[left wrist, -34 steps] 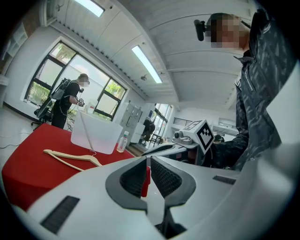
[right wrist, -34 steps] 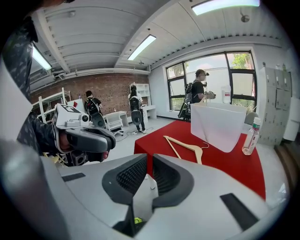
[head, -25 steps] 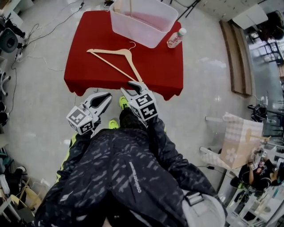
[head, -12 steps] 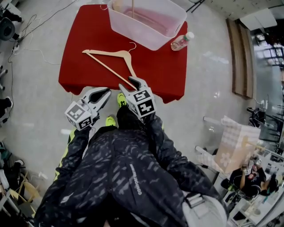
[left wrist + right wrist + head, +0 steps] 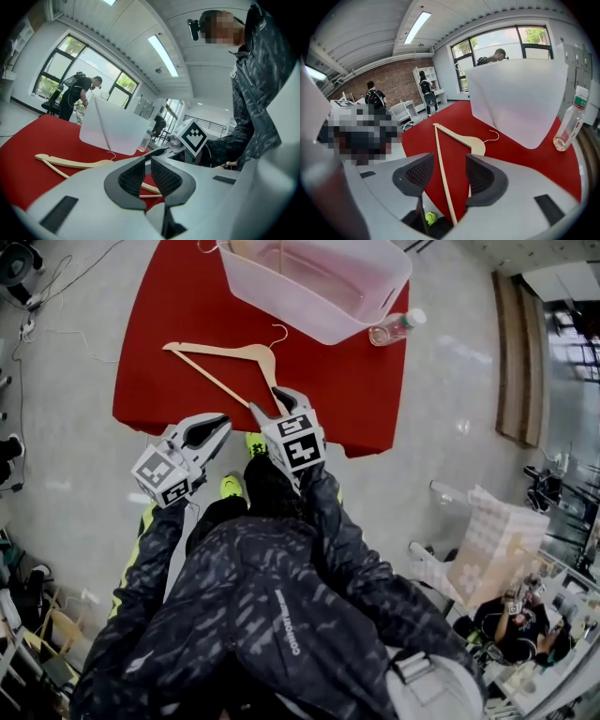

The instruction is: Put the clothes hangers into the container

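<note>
A pale wooden clothes hanger (image 5: 225,360) lies flat on the red table (image 5: 347,399), just in front of the clear plastic container (image 5: 314,277). My right gripper (image 5: 275,401) is at the table's near edge over the hanger's near corner. Its jaws are opening, and the hanger's straight bar (image 5: 440,154) runs between the right gripper's (image 5: 445,174) pads without touching them. A second thin rod stands in the container (image 5: 515,98). My left gripper (image 5: 216,424) hangs off the near edge, left of the right one. In the left gripper view the left gripper (image 5: 147,171) is shut on nothing, with the hanger (image 5: 70,163) beyond it.
A plastic bottle (image 5: 398,326) with a pink tint stands at the container's right end, also in view as the bottle (image 5: 568,122). Grey floor surrounds the table. Cables (image 5: 56,296) lie at the left. People stand by the far windows.
The right gripper has reached further over the hanger's near corner and its jaws have spread. The left gripper kept its place beside it, still shut.
</note>
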Demonstrator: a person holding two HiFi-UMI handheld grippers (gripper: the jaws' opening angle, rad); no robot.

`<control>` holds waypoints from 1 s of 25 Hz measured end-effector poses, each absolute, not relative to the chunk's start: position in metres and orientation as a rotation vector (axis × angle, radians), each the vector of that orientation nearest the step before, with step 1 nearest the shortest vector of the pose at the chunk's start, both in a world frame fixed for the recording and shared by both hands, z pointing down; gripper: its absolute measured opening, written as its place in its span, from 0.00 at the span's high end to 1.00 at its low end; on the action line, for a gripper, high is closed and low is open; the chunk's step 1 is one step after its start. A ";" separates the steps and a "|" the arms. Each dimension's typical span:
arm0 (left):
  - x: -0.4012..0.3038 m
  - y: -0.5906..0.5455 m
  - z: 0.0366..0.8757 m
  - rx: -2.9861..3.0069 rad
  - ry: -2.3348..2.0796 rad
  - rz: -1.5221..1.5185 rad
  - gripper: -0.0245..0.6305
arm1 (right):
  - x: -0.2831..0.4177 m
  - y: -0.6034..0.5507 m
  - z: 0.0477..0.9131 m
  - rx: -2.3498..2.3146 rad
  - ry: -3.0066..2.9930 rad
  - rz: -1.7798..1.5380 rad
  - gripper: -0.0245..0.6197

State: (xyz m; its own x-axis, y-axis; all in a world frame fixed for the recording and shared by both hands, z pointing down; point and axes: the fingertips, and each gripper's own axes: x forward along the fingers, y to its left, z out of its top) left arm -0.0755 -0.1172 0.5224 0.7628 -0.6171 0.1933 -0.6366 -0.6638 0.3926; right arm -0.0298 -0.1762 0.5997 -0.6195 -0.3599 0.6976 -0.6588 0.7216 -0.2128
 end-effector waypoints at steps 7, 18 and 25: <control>-0.075 -0.146 0.536 2.502 -0.968 0.061 0.93 | -0.029 -0.206 0.636 0.749 -2.229 0.650 0.63; -0.083 -0.169 0.554 2.449 -0.997 0.072 0.92 | -0.024 -0.256 0.671 0.798 -2.155 0.629 0.58; -0.086 -0.174 0.557 2.421 -1.027 0.061 0.89 | -0.029 -0.267 0.682 0.760 -2.133 0.582 0.57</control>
State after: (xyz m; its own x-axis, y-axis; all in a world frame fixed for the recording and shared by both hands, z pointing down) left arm -0.0859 -0.1743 0.5575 0.7135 -0.6616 0.2307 -0.6841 -0.5868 0.4331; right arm -0.0292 -0.2675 0.6821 -0.5149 -0.3236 0.7939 -0.6818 0.7160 -0.1503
